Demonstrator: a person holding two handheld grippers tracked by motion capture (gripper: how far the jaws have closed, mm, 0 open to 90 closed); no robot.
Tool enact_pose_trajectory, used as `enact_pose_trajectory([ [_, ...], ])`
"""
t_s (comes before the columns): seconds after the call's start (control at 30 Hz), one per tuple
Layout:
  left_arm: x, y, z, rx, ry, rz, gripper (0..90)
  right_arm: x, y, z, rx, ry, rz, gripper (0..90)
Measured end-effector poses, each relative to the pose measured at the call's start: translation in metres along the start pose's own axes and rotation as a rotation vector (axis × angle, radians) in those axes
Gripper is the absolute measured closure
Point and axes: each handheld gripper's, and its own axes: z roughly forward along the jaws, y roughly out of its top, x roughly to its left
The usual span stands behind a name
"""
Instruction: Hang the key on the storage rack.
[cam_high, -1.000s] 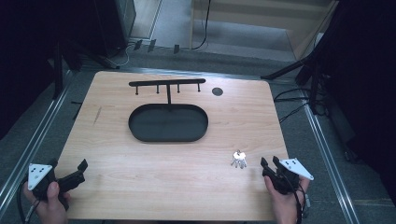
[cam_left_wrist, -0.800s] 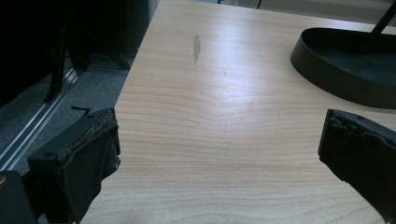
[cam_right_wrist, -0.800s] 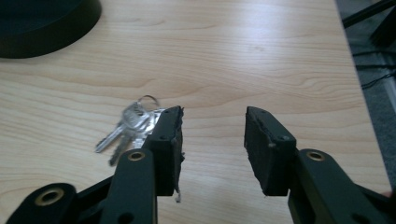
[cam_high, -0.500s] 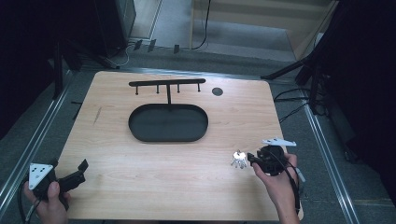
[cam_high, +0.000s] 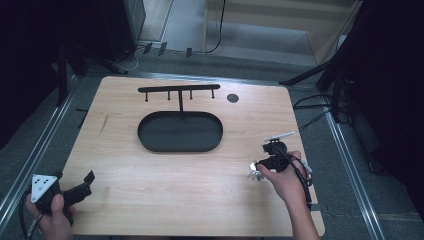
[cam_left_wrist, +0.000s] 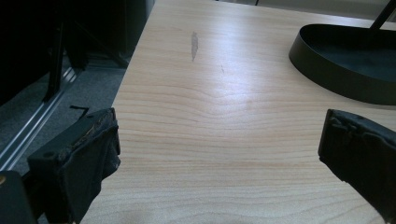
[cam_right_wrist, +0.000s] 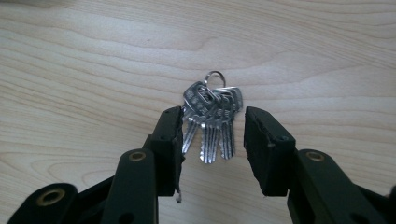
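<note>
- At the near left corner of the wooden counter (cam_high: 125, 200), a hand (cam_high: 52, 220) holds the left gripper (cam_high: 75, 187). In the left gripper view its black padded fingers (cam_left_wrist: 91, 154) stand wide apart with bare wood between them.
- At the near right, the other hand (cam_high: 285, 182) points the right gripper (cam_right_wrist: 212, 140) down at a bunch of keys (cam_right_wrist: 212, 119). Its fingers (cam_right_wrist: 170, 135) are parted, one on each side of the keys, gripping nothing; the left one seems to touch the outermost key.
- The keys are silver and flat, several on one thin split ring (cam_right_wrist: 215, 77). They fan out with the blades toward the gripper and the ring on the far side, lying flat on the wood.
- Farther off, mid-counter, sits a black oval tray (cam_high: 180, 145) with a low rim.
- Behind it rises a thin post carrying a black bar with small pegs (cam_high: 180, 90).
- Near the far right edge is a small dark round spot (cam_high: 232, 98).
</note>
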Motion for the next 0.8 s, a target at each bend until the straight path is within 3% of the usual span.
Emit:
enact_pose_trajectory([
  [0.27,-0.002,0.000,0.001,0.005,0.001,0.009,0.0,0.007,0.006,0.017,0.063,-0.017,0.011,53.1],
  [0.3,-0.002,0.000,0.001,0.005,0.001,0.009,0.0,0.008,0.007,0.022,0.069,-0.023,0.036,47.8],
  [0.43,-0.001,0.000,0.001,0.006,-0.001,0.009,0.0,0.008,0.006,0.028,0.064,0.005,0.061,42.5],
  [0.7,-0.001,0.000,0.001,0.006,-0.004,0.006,0.0,0.008,0.002,0.046,0.076,-0.026,0.092,34.0],
  [0.8,-0.001,0.000,0.001,0.007,-0.005,0.006,0.0,0.007,0.002,0.046,0.067,-0.039,0.092,34.7],
])
